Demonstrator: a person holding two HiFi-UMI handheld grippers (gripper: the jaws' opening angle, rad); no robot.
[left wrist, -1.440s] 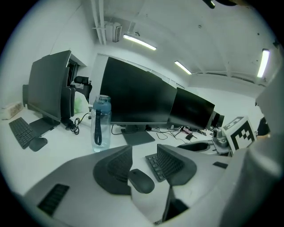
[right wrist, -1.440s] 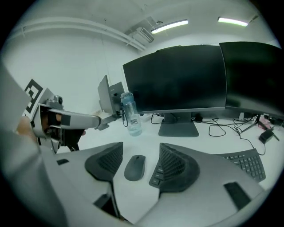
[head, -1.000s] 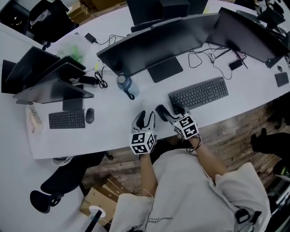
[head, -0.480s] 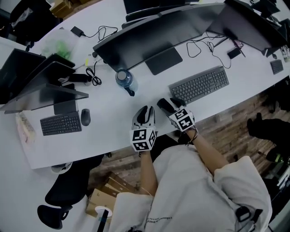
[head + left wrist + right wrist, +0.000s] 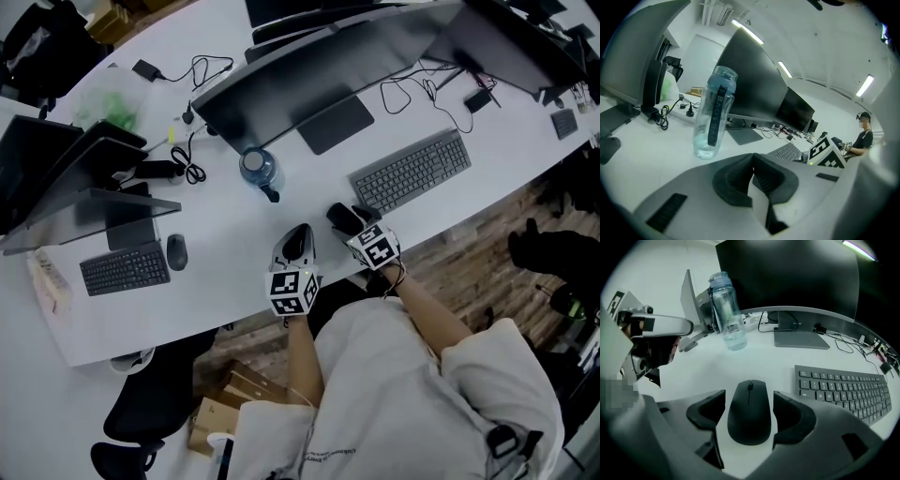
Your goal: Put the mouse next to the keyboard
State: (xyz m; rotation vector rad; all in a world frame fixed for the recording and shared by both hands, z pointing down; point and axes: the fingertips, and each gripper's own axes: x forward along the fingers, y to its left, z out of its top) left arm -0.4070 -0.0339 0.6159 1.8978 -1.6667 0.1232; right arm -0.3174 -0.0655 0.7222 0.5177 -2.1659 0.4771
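Across white bench (image 5: 225, 258), with keyboard (image 5: 411, 171) far right: left gripper (image 5: 752, 180) just clenched on nothing; right gripper (image 5: 352, 218) released, jaws just widened, straddling mouse (image 5: 749, 411) lying near-left of keyboard, pads clear. Probably light, rigid, slick-shelled; best pinched across mid-length sides.

What the worktop (image 5: 234, 225) views hide
From the head view, the right claw (image 5: 349, 221), its jaws just opened wider around the mouse (image 5: 749, 411), covers nearly all of it, perhaps all; the right-hand monitor (image 5: 511, 37) runs off the top edge; the water bottle's (image 5: 712, 115) label is too blurred to read.
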